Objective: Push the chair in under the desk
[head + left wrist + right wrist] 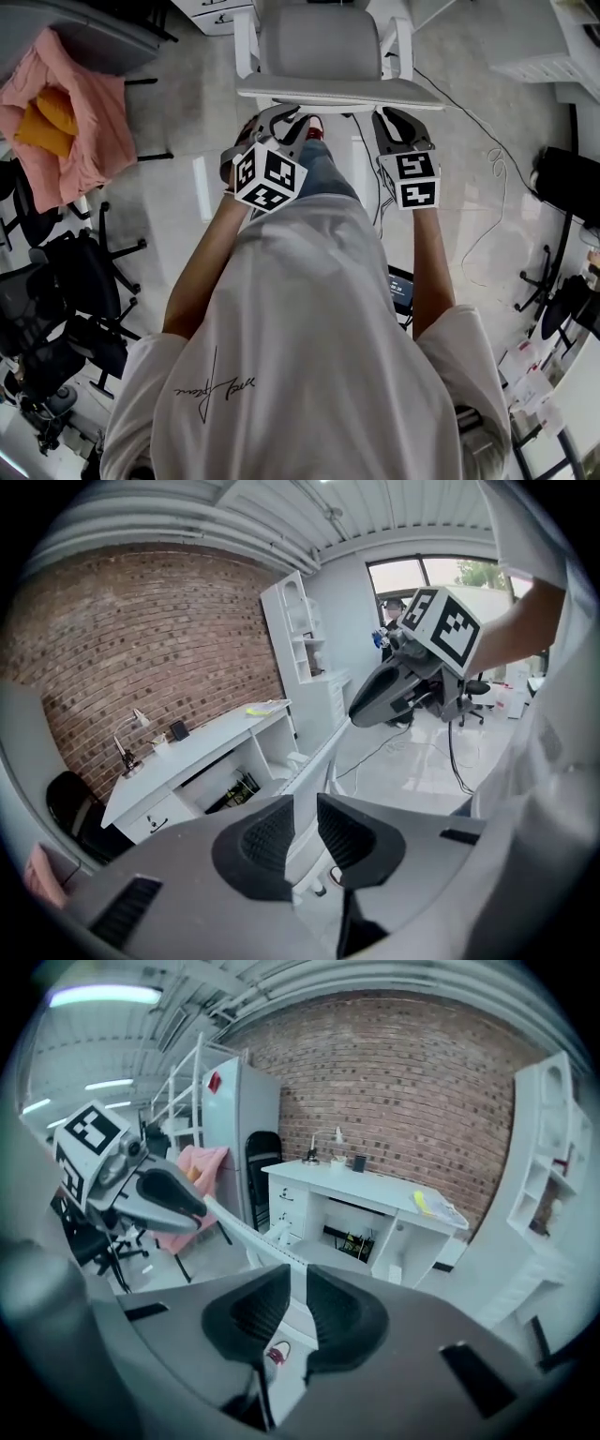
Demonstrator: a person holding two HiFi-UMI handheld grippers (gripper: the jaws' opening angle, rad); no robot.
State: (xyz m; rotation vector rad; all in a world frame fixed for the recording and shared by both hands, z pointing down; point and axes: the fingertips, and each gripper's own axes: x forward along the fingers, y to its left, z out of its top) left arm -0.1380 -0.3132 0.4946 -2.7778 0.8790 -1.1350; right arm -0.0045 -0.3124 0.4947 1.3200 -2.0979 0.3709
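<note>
While clamping the chair back point(319, 42) top edge with left gripper point(277, 118) and right gripper point(401, 120) abreast, squarely facing far desk point(366, 1191).

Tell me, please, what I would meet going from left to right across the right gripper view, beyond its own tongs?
Left tongs, clamped on the chair back → pink cloth → black chair → white desk → white shelving unit.

Glossy pale floor point(183, 103) bearing furniture
A white chair point(319, 47) is standing on it; black office chairs point(75, 281) and a cable point(478, 127) are resting nearby.
</note>
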